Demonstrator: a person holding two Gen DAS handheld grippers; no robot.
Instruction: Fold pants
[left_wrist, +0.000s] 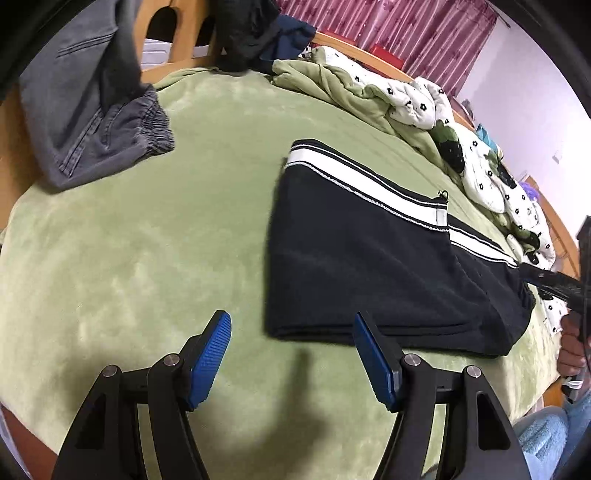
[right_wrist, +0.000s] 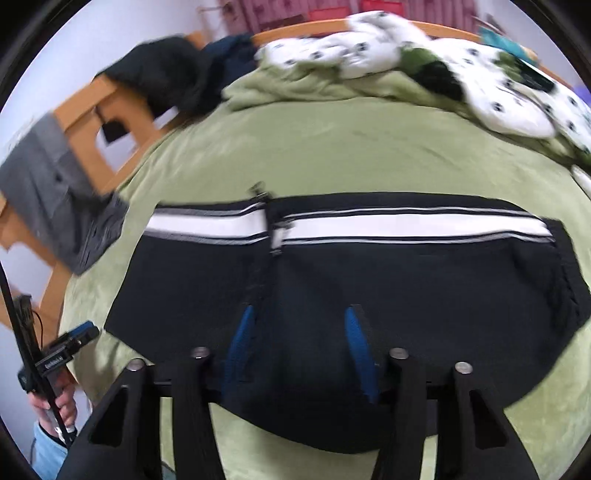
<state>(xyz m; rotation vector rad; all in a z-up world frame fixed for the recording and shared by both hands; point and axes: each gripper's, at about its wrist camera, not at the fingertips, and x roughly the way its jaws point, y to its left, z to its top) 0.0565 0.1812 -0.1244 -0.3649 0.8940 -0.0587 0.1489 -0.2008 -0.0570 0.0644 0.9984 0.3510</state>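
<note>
Black pants (left_wrist: 376, 266) with a white side stripe lie folded flat on the green bed cover (left_wrist: 147, 240); they fill the middle of the right wrist view (right_wrist: 332, 280). My left gripper (left_wrist: 291, 332) is open and empty, just above the cover at the pants' near left corner. My right gripper (right_wrist: 299, 328) is open and empty, over the near edge of the pants, jaws apart with black cloth below them. The left gripper also shows at the left edge of the right wrist view (right_wrist: 74, 338).
Grey pants (left_wrist: 92, 122) hang over the wooden bed frame (left_wrist: 181, 44) at the left. A dark garment pile (left_wrist: 255, 33) sits at the head. A crumpled white and green quilt (left_wrist: 424, 107) lies along the far side.
</note>
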